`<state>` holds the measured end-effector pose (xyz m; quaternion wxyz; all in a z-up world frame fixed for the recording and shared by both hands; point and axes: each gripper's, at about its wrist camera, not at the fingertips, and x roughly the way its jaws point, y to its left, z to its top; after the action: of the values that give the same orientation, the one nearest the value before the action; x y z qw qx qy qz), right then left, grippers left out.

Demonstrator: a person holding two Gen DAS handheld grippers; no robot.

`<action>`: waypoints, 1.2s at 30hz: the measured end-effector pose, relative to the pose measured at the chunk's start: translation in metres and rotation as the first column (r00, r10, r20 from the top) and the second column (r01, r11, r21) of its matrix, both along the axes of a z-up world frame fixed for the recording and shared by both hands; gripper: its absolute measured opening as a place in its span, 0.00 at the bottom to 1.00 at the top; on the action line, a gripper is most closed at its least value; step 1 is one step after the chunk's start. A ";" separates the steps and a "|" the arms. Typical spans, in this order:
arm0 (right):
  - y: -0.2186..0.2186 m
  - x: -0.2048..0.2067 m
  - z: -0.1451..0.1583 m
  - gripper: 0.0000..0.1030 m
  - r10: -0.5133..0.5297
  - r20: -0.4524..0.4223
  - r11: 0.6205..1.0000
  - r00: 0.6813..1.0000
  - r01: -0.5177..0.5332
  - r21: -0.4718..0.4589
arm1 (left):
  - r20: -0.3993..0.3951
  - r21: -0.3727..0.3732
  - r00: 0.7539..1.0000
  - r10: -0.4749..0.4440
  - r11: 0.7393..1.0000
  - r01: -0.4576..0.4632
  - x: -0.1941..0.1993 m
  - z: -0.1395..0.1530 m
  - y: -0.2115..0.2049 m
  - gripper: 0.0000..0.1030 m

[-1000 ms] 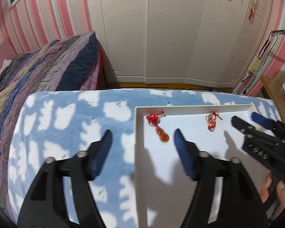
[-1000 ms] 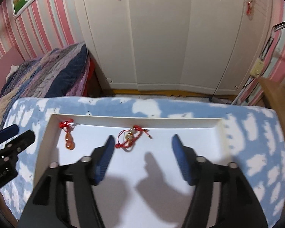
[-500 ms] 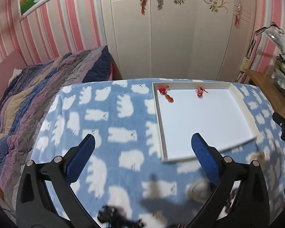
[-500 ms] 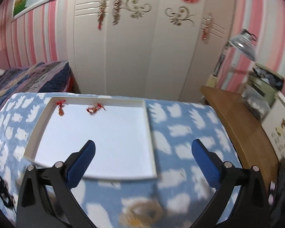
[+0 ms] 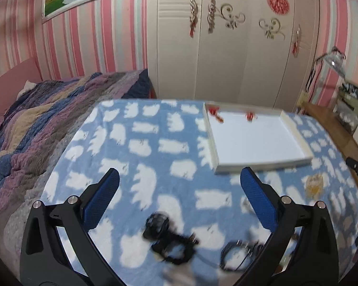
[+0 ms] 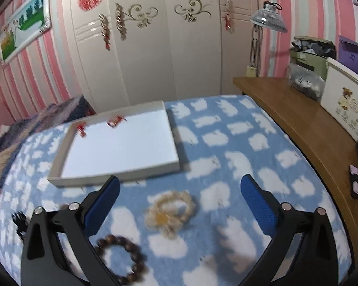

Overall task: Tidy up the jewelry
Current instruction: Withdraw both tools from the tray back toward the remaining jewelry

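Both tools hang above the near part of the blanket-covered worktop (image 6: 226, 124), each spread wide with nothing between its blue pads. That spread looks like readiness for a fresh pick: the left tool (image 5: 179, 197) sits over the loose pieces at the near edge, and the right tool (image 6: 179, 200) straddles the pale piece below it.

The white tray (image 6: 59, 157) lies toward the far edge of the worktop, evidently as the collecting place. Two red-corded charms are lined up along its far wall: a charm with an orange pendant (image 6: 81, 130) in the far left corner, and a red knotted charm (image 6: 114, 121) just beside it toward the middle. The rest of the tray floor is bare, so by my reading the sorting is at an early stage.

What remains lies on the blanket between the tray and the near edge. A cream beaded bracelet (image 6: 170, 211) with an amber bead is coiled in a loose double ring right between the right tool's pads. A dark brown wooden bead bracelet (image 6: 121, 259) forms an open circle closer in. On the left, a black beaded piece (image 5: 167, 236) lies tangled, and a thin dark cord necklace (image 5: 236, 253) loops near the right finger; blur hides their finer detail
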<state>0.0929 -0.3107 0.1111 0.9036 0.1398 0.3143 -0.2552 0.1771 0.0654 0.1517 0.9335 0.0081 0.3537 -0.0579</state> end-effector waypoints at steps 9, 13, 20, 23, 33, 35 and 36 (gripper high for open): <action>0.024 -0.020 -0.006 0.98 0.006 -0.032 0.999 0.999 -0.007 -0.048 | -0.103 -0.068 0.995 0.008 0.998 -0.015 -0.023 -0.028 0.031 0.97; 0.033 -0.023 -0.011 0.98 0.029 -0.050 0.998 0.998 -0.032 -0.047 | -0.131 -0.028 0.991 0.029 0.999 -0.033 -0.031 -0.046 0.035 0.97; 0.047 -0.024 -0.028 0.98 0.050 -0.108 0.997 0.993 -0.055 -0.044 | -0.167 -0.004 0.985 0.040 0.999 -0.041 -0.042 -0.071 0.041 0.97; 0.055 -0.026 -0.033 0.98 0.059 -0.125 0.996 0.990 -0.068 -0.065 | -0.171 -0.005 0.985 0.031 0.999 -0.033 -0.046 -0.077 0.043 0.97; 0.076 -0.022 -0.050 0.98 0.089 -0.203 0.992 0.975 -0.104 -0.067 | -0.203 -0.009 0.979 -0.001 1.000 -0.001 -0.050 -0.092 0.042 0.97; 0.081 -0.024 -0.051 0.98 0.101 -0.204 0.992 0.974 -0.115 -0.058 | -0.204 -0.001 0.979 -0.008 1.000 0.008 -0.052 -0.094 0.040 0.97; 0.085 -0.024 -0.051 0.98 0.108 -0.207 0.991 0.972 -0.122 -0.056 | -0.204 0.001 0.979 -0.012 1.000 0.012 -0.052 -0.094 0.039 0.97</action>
<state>0.0688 -0.2258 0.0604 0.8842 0.0635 0.4040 -0.2258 0.1248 0.1044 0.0576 0.8919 0.0051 0.4477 -0.0637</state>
